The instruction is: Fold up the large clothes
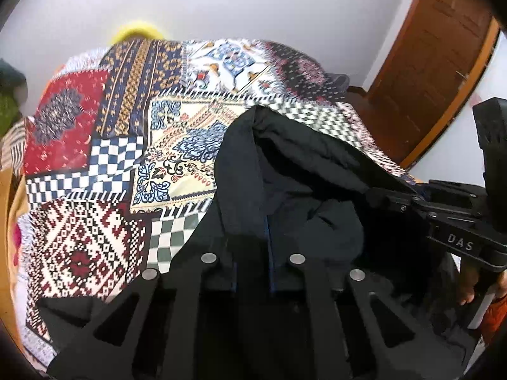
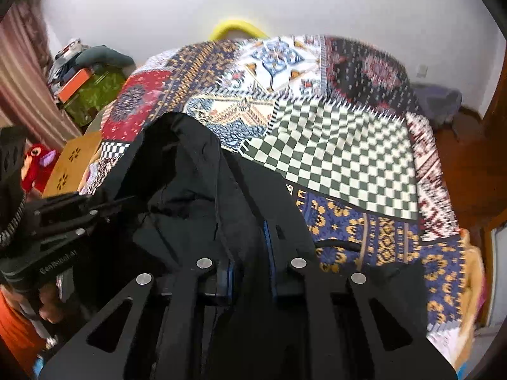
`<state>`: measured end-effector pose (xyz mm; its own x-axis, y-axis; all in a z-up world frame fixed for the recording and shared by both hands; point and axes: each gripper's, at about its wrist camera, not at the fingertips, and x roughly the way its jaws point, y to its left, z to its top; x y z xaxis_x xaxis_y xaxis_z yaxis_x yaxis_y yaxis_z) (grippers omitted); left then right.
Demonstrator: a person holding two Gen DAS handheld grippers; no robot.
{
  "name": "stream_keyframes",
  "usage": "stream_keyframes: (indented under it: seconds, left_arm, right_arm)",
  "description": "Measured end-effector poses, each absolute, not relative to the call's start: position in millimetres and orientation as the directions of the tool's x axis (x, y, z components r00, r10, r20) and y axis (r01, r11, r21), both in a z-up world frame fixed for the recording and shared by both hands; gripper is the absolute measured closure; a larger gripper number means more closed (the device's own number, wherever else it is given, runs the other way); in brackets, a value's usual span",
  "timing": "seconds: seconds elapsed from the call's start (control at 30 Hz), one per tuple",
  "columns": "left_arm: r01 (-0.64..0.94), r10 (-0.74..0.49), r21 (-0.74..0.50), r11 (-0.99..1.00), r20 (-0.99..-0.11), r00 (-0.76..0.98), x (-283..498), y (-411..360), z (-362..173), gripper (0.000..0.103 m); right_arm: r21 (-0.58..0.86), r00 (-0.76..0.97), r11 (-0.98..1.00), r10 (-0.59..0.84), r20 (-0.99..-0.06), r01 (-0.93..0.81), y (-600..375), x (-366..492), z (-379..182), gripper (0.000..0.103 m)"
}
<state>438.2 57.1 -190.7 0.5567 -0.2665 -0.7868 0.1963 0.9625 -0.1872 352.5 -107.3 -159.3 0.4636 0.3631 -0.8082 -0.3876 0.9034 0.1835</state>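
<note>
A large black garment point(image 1: 294, 164) hangs between both grippers above a patchwork bedspread point(image 1: 95, 158). My left gripper point(image 1: 252, 247) is shut on its edge; the fabric fills the gap between the fingers. My right gripper point(image 2: 250, 243) is shut on another edge of the same black garment point(image 2: 190, 183). The right gripper also shows at the right of the left wrist view point(image 1: 389, 201), pinching the cloth. The left gripper shows at the left of the right wrist view point(image 2: 104, 204), also on the cloth. The garment's far end droops toward the bedspread point(image 2: 342, 145).
The bed fills the middle of both views. A wooden door point(image 1: 437, 72) stands at the right. A green box point(image 2: 95, 95), an orange box point(image 2: 74, 84) and a red plush toy point(image 2: 38, 164) sit left of the bed. A yellow curved object point(image 2: 236, 28) lies behind it.
</note>
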Motion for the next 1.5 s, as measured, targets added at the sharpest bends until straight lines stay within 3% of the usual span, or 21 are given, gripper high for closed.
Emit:
stream_keyframes:
  seconds: [0.3,0.5,0.53,0.67,0.77,0.93,1.2,1.43,1.5]
  left_arm:
    - [0.291,-0.292,-0.132,0.948,-0.729,0.619,348,36,-134,0.092]
    - [0.327,-0.296,-0.109,0.939,-0.744,0.599,300,25,-140,0.091]
    - [0.336,-0.306,-0.118,0.935,-0.748,0.588,291,24,-143,0.089]
    - [0.358,-0.332,-0.150,0.922,-0.782,0.528,265,20,-155,0.064]
    - [0.363,-0.304,-0.117,0.924,-0.802,0.514,242,16,-166,0.057]
    - [0.353,-0.246,-0.066,0.933,-0.833,0.495,208,18,-184,0.051]
    - [0.245,-0.142,-0.017,0.969,-0.855,0.499,180,48,-196,0.050]
    - [0.177,-0.066,0.044,0.983,-0.817,0.572,186,67,-169,0.049]
    - [0.179,-0.071,0.049,0.983,-0.790,0.609,195,64,-152,0.045]
  right_arm:
    - [0.111,0.529,0.897,0.348,-0.774,-0.427,-121,274,-126,0.090]
    - [0.081,0.532,0.900,0.324,-0.782,-0.428,-136,223,-127,0.088]
    - [0.079,0.531,0.902,0.319,-0.785,-0.425,-138,216,-128,0.086]
    - [0.081,0.491,0.901,0.306,-0.816,-0.427,-145,192,-135,0.079]
    - [0.104,0.463,0.892,0.325,-0.825,-0.441,-152,170,-139,0.066]
    - [0.111,0.454,0.895,0.322,-0.831,-0.432,-169,144,-145,0.059]
    - [0.081,0.442,0.938,0.233,-0.866,-0.336,-202,124,-153,0.058]
    - [0.116,0.537,0.954,0.254,-0.805,-0.278,-222,137,-110,0.058]
    - [0.127,0.566,0.950,0.275,-0.777,-0.286,-218,143,-95,0.058]
